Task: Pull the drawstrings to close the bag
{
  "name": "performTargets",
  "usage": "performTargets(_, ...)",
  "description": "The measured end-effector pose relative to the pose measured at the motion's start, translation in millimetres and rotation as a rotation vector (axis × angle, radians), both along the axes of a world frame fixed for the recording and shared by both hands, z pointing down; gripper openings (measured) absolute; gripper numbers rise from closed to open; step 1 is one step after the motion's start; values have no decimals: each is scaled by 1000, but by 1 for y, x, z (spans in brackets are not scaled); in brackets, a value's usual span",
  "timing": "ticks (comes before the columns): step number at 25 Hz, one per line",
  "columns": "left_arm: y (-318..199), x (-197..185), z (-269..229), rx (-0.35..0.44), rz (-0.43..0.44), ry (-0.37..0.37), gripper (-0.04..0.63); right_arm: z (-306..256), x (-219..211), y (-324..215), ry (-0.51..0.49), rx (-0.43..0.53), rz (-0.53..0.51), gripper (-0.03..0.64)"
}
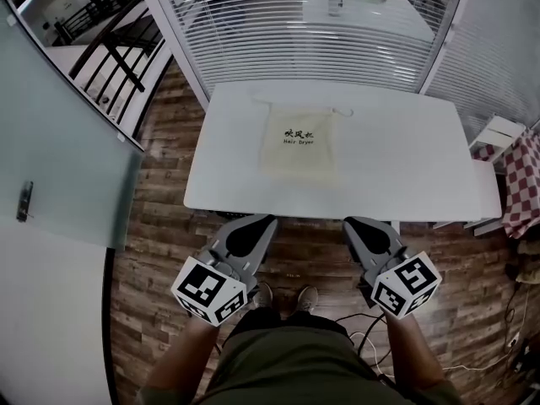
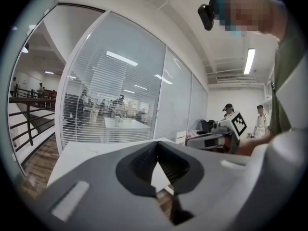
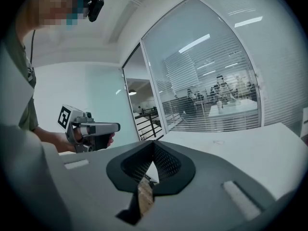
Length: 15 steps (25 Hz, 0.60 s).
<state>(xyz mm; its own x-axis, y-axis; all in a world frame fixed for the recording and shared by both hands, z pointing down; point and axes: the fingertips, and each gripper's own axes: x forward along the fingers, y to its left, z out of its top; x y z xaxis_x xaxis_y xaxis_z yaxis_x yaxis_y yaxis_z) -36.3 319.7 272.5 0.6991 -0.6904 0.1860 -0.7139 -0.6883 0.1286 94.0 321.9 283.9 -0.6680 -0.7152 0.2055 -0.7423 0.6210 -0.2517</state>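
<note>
A cream drawstring bag (image 1: 299, 142) with dark print lies flat on the white table (image 1: 405, 175), its mouth toward the far edge. A thin drawstring (image 1: 342, 111) loops out at its top right corner. Both grippers hover short of the table's near edge, above the wooden floor and well apart from the bag. My left gripper (image 1: 256, 223) (image 2: 157, 146) has its jaws meeting with nothing between them. My right gripper (image 1: 361, 224) (image 3: 154, 145) is likewise shut and empty. Each gripper view shows the other gripper beside it and the tabletop ahead.
A glass wall with blinds (image 1: 321, 24) stands behind the table. A frosted glass door (image 1: 59, 167) is at the left. At the right are a white cabinet (image 1: 498, 133) and a checkered cloth (image 1: 525, 184). Cables (image 1: 363, 332) lie on the floor near my feet.
</note>
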Motion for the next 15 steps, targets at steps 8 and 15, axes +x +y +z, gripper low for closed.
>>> performTargets(8, -2, 11, 2, -1, 1, -9, 6, 3, 11, 0, -2, -9, 0, 9)
performTargets(15, -17, 14, 7, -8, 1, 3, 6, 11, 18, -14, 4, -29, 12, 9)
